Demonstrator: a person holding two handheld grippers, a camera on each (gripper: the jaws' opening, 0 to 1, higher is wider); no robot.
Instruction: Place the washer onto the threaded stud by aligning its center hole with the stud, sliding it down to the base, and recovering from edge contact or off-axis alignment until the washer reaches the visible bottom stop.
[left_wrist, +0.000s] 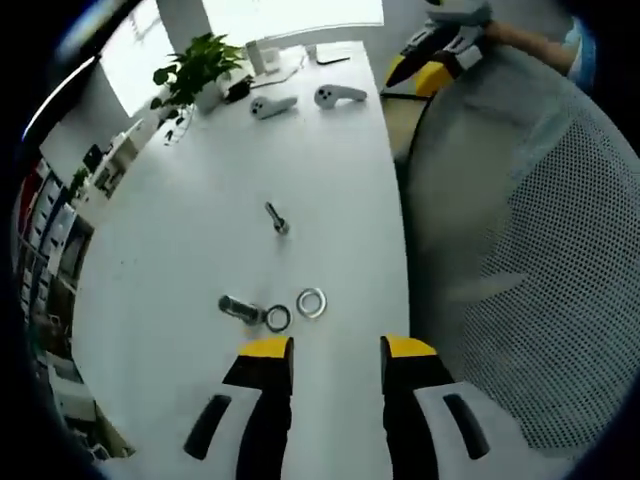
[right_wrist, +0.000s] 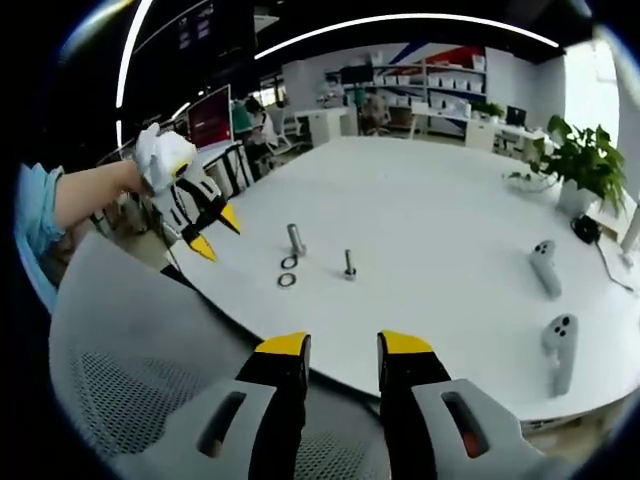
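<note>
2 washers lie by the stud on the surface; both our grippers gape empty. We risk pinching both washers together.

The table is seen as smooth, white and slightly glossy. The washer and the threaded stud are shown as shiny bare metal. A grey mesh fabric is seen on the chair.

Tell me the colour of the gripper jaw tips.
Yellow, on black jaws; the left gripper shows it best in the left gripper view.
</note>
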